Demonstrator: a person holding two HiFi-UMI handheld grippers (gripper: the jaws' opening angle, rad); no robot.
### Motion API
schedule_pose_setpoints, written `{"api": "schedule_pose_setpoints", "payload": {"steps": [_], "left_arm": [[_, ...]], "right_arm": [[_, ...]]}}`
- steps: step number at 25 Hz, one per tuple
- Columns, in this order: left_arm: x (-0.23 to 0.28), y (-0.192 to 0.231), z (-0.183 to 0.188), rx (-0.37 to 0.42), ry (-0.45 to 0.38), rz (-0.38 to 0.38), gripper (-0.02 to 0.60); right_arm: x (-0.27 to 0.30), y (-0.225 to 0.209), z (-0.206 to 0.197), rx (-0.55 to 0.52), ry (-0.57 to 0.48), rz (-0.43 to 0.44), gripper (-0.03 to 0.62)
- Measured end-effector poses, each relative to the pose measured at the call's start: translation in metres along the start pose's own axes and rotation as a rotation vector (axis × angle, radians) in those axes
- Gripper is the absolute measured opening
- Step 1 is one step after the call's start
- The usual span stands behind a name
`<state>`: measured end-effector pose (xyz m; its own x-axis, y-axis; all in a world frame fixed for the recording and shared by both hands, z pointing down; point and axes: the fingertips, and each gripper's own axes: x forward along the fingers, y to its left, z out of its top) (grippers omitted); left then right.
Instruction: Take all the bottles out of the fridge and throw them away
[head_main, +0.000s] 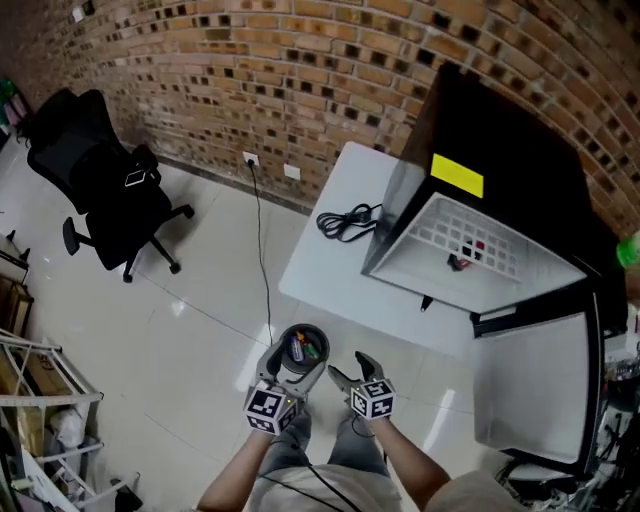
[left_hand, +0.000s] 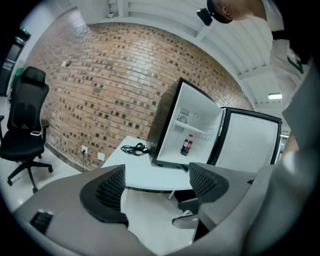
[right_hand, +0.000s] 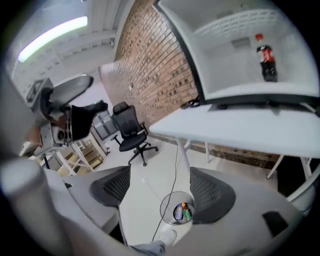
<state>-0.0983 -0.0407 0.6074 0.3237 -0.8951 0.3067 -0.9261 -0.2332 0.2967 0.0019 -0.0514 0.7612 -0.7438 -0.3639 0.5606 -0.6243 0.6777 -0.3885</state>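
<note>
Two grippers: held side by side close in front of the person, above the floor and well apart from the fridge (head_main: 500, 150).
Left gripper (left_hand: 156, 187): jaws apart with nothing between them. It points toward the bench and the open fridge, and from the head view it overlaps the near rim of the bin.
Right gripper (right_hand: 161, 189): jaws apart and empty. The bin shows on the floor below the gap.
Bin (head_main: 303, 327): round, standing on the pale tiled floor near the bench. Discarded bottles (right_hand: 181, 212) with coloured labels lie inside.
Bottle (left_hand: 186, 146): dark, with a red cap and red label. It stands upright inside the fridge, under its shelf.
Fridge: small and black with a white interior, sitting on the bench against a brick wall.
Fridge door (head_main: 530, 385): swung wide open to the right.
Bench (head_main: 330, 270): white. A coiled black cable (head_main: 345, 222) lies just left of the fridge.
Office chair (head_main: 110, 195): black, on the floor at far left near the brick wall.
</note>
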Motion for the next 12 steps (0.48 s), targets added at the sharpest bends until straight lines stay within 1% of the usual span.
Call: {"api": "schedule_pose_setpoints", "payload": {"steps": [2,4,6,9,12], "left_arm": [[-0.004,-0.017,0.024,0.004,-0.021,-0.006,0.387],[-0.005,-0.031,0.043,0.026,-0.053,-0.014,0.387],[-0.005,-0.047,0.064,0.049,-0.083,-0.034,0.387],[-0.002,-0.075,0.096,0.066,-0.117,-0.078,0.387],[0.005,-0.1,0.128,0.086,-0.16,-0.12,0.387]], "right_arm": [[-0.048,-0.003,0.036,-0.006,-0.112,-0.051,0.403],[-0.096,-0.007,0.073,-0.038,-0.216,-0.105,0.402],[-0.141,-0.012,0.104,-0.044,-0.315,-0.155,0.402],[-0.204,-0.021,0.14,-0.033,-0.445,-0.226,0.402],[-0.257,-0.026,0.176,-0.054,-0.557,-0.282,0.402]]}}
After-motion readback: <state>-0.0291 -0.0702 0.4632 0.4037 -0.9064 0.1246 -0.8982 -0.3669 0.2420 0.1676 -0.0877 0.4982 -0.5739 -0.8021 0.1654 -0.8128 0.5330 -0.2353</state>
